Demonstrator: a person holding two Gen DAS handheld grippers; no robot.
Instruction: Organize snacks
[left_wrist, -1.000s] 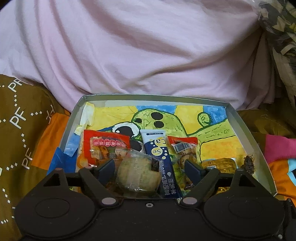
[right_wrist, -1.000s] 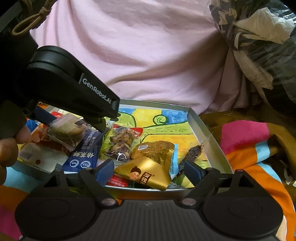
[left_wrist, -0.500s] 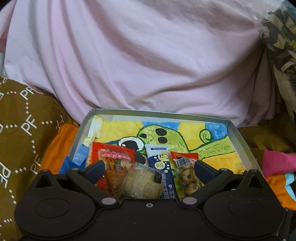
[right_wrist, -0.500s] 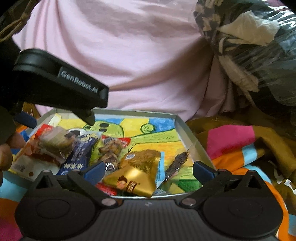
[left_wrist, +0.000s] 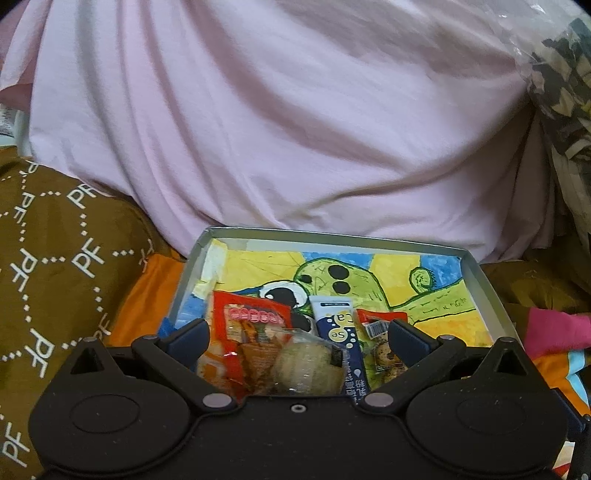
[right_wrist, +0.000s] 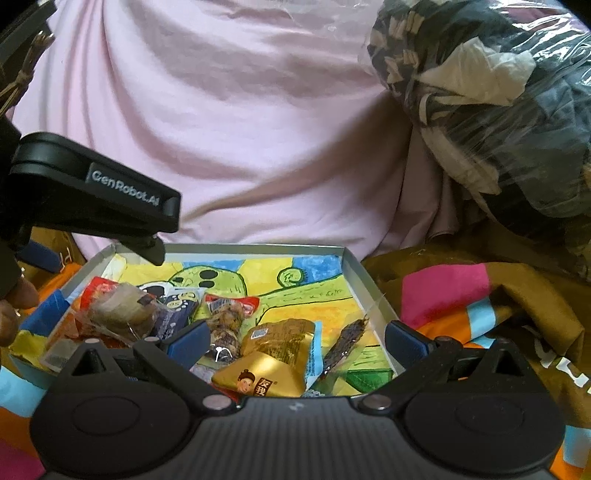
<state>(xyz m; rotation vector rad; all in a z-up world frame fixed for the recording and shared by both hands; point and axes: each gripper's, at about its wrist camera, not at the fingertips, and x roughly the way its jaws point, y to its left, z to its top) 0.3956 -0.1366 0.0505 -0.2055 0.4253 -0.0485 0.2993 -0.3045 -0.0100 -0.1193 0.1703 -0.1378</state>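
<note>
snacks: lying in the tray (left_wrist: 487, 291), bunched at its near end.
left gripper (left_wrist: 297, 334): fingers spread wide, holding nothing; having released the clear-wrapped cake (left_wrist: 310, 363), it is pulling back and up from the tray.
meaning: that cake looks placed; sorting is likely going on.
right gripper (right_wrist: 293, 338): jaws wide apart and empty, hovering over the tray's near edge above the gold pack (right_wrist: 264, 376).
count: seven packets showing, one tray, two grippers.
beyond the tray: pink sheet (left_wrist: 295, 122).
</note>
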